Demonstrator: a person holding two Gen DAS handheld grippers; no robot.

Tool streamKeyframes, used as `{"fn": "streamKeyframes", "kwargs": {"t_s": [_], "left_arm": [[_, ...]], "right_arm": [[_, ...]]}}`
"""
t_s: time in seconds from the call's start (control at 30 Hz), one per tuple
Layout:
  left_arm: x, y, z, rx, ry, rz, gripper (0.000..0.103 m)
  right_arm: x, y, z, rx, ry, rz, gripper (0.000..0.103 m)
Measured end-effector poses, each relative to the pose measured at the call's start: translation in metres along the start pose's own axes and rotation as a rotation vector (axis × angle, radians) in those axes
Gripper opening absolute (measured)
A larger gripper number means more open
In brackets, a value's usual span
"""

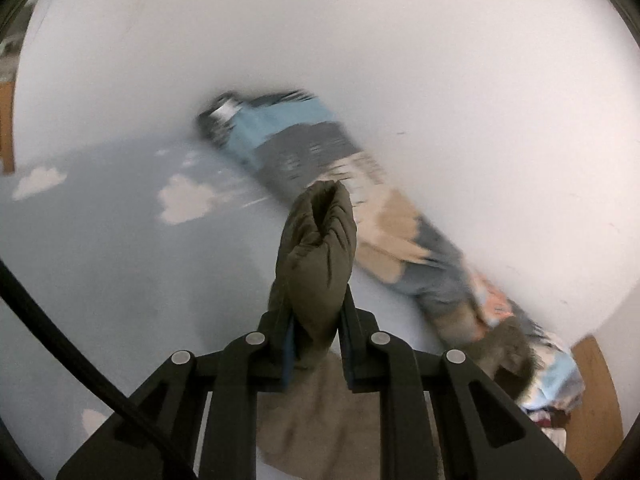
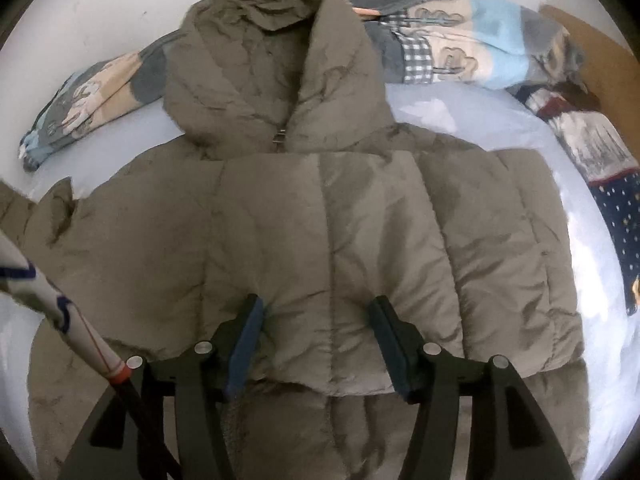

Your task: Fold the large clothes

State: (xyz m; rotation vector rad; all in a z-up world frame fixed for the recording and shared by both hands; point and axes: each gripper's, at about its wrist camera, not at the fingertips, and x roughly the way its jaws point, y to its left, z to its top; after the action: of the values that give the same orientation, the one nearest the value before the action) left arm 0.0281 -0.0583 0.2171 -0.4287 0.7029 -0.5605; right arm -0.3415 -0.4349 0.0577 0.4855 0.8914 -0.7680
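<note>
Olive puffer jacket lies front-up on the light blue bedsheet, hood toward the patterned rolled blanket. Left gripper is clenched on a jacket fold, lifted. Right gripper is released, jaws spread over the jacket's middle panel.

Left gripper is clamped tight on a bunched fold of fabric, pointing toward 12 o'clock. Right gripper tilts steeply down, jaws spread apart at roughly 10 and 2 o'clock, gripping nothing.
</note>
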Motion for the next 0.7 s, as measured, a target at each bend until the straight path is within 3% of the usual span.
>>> {"fn": "streamKeyframes", "kwargs": {"t_s": [0.1, 0.37, 0.53, 0.7], "left_arm": [[-0.021, -0.034, -0.004, 0.037, -0.014, -0.056, 0.017], [-0.04, -0.147, -0.045, 0.218, 0.054, -0.169, 0.017], [-0.03, -0.204, -0.103, 0.299, 0.161, -0.219, 0.017], [0.006, -0.254, -0.193, 0.413, 0.311, -0.234, 0.017]], "right_arm": [[-0.022, -0.004, 0.003, 0.037, -0.051, 0.042, 0.061], [-0.069, -0.052, 0.014, 0.203, -0.138, 0.171, 0.063], [-0.091, -0.082, 0.016, 0.279, -0.176, 0.186, 0.064], [-0.105, -0.105, 0.015, 0.328, -0.197, 0.193, 0.065]]}}
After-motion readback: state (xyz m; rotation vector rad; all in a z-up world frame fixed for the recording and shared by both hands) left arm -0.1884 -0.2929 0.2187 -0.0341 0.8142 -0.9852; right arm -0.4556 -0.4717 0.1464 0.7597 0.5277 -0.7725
